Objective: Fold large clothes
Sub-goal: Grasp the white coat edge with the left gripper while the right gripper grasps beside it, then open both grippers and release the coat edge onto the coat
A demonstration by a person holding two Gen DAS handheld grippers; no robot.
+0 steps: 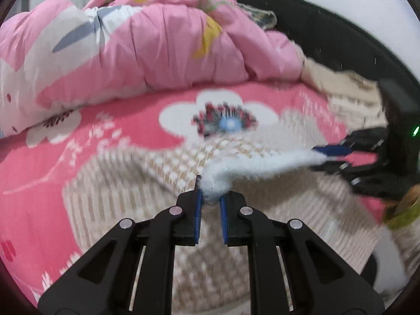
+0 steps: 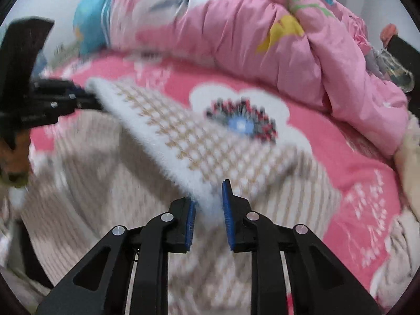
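A beige-and-white checked knit garment (image 1: 126,183) with a fluffy white hem (image 1: 262,161) lies on the bed. My left gripper (image 1: 210,197) is shut on one end of that hem. In the left wrist view my right gripper (image 1: 325,155) pinches the hem's other end at the right, so the edge hangs stretched between the two. In the right wrist view the garment (image 2: 199,136) runs away from my right gripper (image 2: 208,197), whose blue pads press on the white hem (image 2: 147,141). My left gripper (image 2: 86,97) holds the far end at the upper left. The views are motion-blurred.
A pink floral bedsheet (image 1: 105,136) covers the bed. A bunched pink quilt (image 1: 157,47) is piled along the far side. Cream clothes (image 1: 349,89) lie at the right by a dark curved bed edge (image 1: 328,26). A blue pillow (image 2: 89,29) sits at the far left.
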